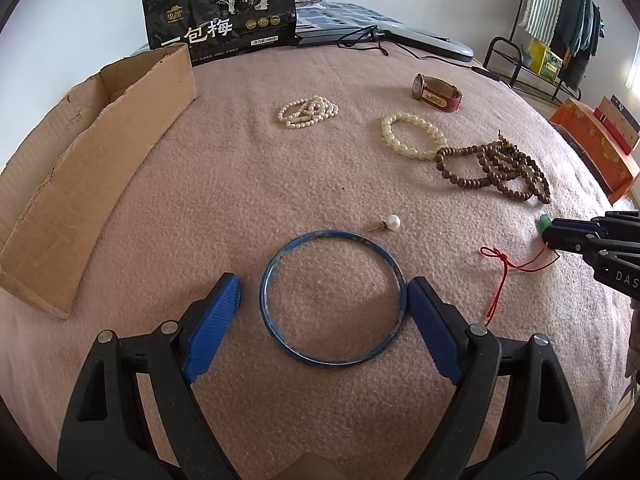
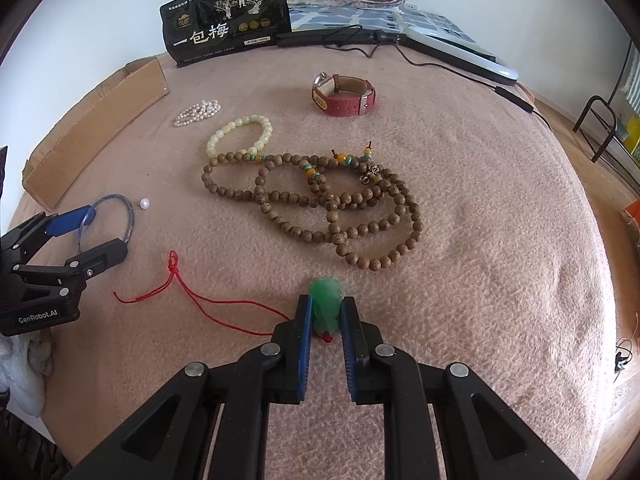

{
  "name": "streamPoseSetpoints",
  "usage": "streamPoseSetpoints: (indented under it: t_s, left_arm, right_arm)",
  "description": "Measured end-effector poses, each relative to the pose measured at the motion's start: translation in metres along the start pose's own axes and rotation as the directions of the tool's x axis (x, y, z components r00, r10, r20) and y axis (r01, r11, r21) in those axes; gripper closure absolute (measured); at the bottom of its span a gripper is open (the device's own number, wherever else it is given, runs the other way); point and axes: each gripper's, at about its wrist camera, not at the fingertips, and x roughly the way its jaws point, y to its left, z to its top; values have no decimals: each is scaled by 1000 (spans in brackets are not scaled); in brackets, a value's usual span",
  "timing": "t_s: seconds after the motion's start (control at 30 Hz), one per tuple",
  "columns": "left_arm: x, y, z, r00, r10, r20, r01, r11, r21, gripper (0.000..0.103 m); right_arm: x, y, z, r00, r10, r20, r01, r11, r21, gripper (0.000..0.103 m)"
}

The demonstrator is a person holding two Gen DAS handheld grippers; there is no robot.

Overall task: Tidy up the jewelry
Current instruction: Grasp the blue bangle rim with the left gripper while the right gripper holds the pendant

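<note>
My left gripper [image 1: 324, 286] is open, its blue pads straddling a blue bangle [image 1: 332, 298] that lies flat on the pink blanket; it also shows in the right wrist view [image 2: 86, 236]. My right gripper [image 2: 327, 304] is shut on a green jade pendant [image 2: 326, 302] with a red cord [image 2: 192, 296] trailing left on the blanket. Also on the blanket are a pearl earring [image 1: 390, 224], a pearl bracelet [image 1: 308, 112], a pale bead bracelet [image 1: 412, 136], brown wooden beads [image 2: 320, 200] and a red-strapped watch [image 2: 344, 94].
An open cardboard box [image 1: 92, 168] lies at the left. A black printed pouch [image 1: 220, 20] stands at the back, beside a grey device with a black cable [image 1: 424, 40]. An orange box [image 1: 596, 148] and a clothes rack are at the right.
</note>
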Motion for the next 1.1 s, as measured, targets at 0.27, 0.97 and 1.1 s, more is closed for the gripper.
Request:
streamPoseSetpoints:
  t_s: [0.27,0.97,1.1]
  left_arm:
    - [-4,8,0,1000,-27,15,28,999,-35,29]
    - [-54,23,17,991,-44,129,51,997,-51,29]
    - [-72,35,25,985,-36,167,48,997,-68,29]
  right_arm:
    - [-1,8,0,1000,11,5,-11,1000,-3,90]
    - [-50,37,28,987,111,114,-109,994,-25,91]
    - [-65,52,44,981,131,147,-124,991,-56,91]
